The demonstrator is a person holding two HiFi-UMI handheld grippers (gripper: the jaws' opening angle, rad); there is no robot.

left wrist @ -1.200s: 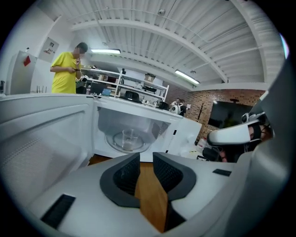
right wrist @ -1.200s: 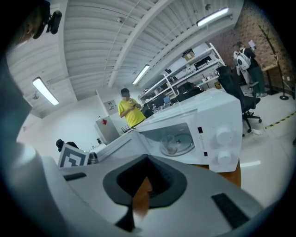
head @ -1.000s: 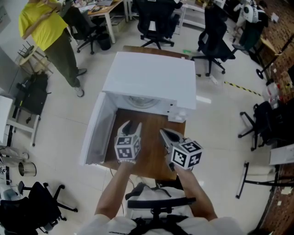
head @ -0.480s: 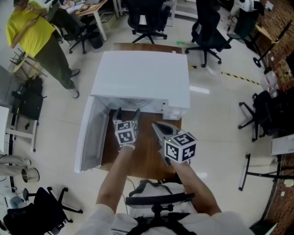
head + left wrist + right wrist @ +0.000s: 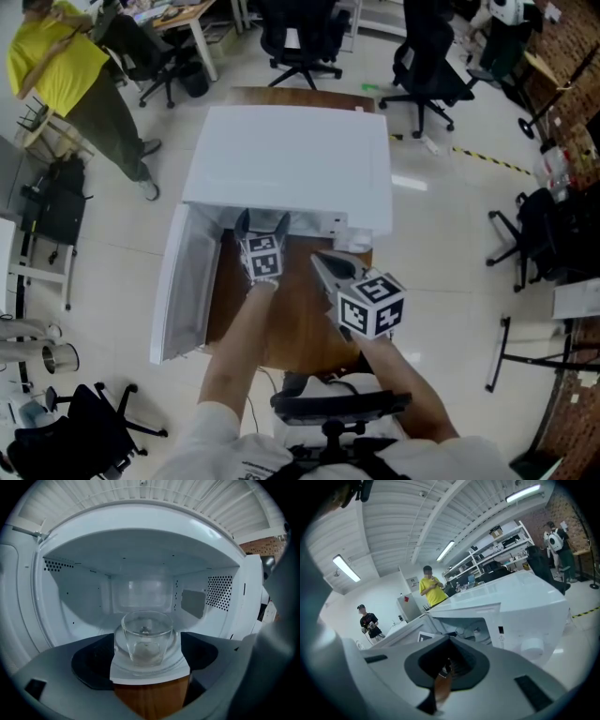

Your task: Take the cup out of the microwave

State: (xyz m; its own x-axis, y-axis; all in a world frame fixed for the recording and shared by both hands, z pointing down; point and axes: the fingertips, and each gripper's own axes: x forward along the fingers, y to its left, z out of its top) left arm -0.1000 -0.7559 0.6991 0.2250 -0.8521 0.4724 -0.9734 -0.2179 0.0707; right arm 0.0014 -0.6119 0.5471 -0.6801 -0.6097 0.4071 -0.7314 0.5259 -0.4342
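A clear glass cup stands upright on the turntable inside the white microwave, whose door hangs open to the left. My left gripper is at the mouth of the cavity. It is open, its jaws have just been opening, and nothing is between them. The cup sits straight ahead of the left gripper, past its fingertips and untouched. My right gripper hovers over the wooden table, right of the opening, shut and empty. In the right gripper view, the right gripper points toward the microwave.
The microwave's control panel with a knob is on its right side. A person in a yellow shirt stands at the far left. Office chairs stand behind the table, and black bags and a chair lie to the left.
My left gripper has moved forward to the microwave's opening and its jaws have spread wide. The right gripper has shifted only slightly.
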